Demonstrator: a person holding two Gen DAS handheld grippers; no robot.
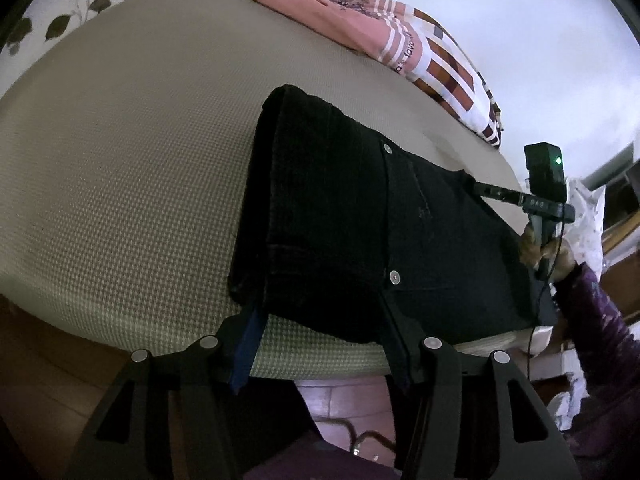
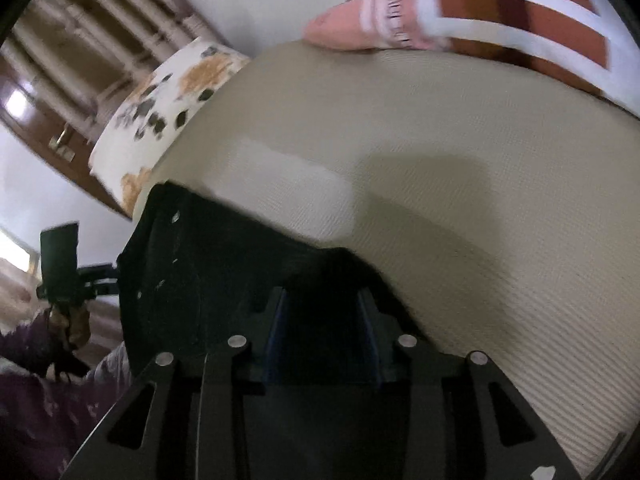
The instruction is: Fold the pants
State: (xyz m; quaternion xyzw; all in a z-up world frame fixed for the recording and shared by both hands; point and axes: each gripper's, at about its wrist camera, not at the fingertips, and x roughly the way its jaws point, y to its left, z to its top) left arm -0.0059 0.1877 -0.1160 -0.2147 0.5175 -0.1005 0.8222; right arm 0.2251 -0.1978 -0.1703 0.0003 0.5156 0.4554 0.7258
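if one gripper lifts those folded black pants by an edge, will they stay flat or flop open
Likely flop: the black pants are soft cloth, stacked in loose layers along their left edge. Probably fairly heavy for their size, since the fabric looks thick, with metal rivets. They should drag rather than glide if pushed, given the bed cover has a textured weave.

Folded black denim pants (image 1: 360, 216) lie on a beige woven-textured bed (image 1: 132, 184).

The left gripper (image 1: 320, 320) straddles the near edge of the pants, its two fingers (image 1: 245, 344) standing apart, with the cloth spread over their tips. Two silver rivets show on the dark fabric. At the far right corner of the pants, the right gripper (image 1: 476, 188) reaches in from a hand (image 1: 540, 252) in a purple patterned sleeve (image 1: 596, 336). A pink, white and brown patterned blanket (image 1: 404, 48) lies along the far edge of the bed, and a floral pillow (image 1: 76, 4) sits at the upper left.
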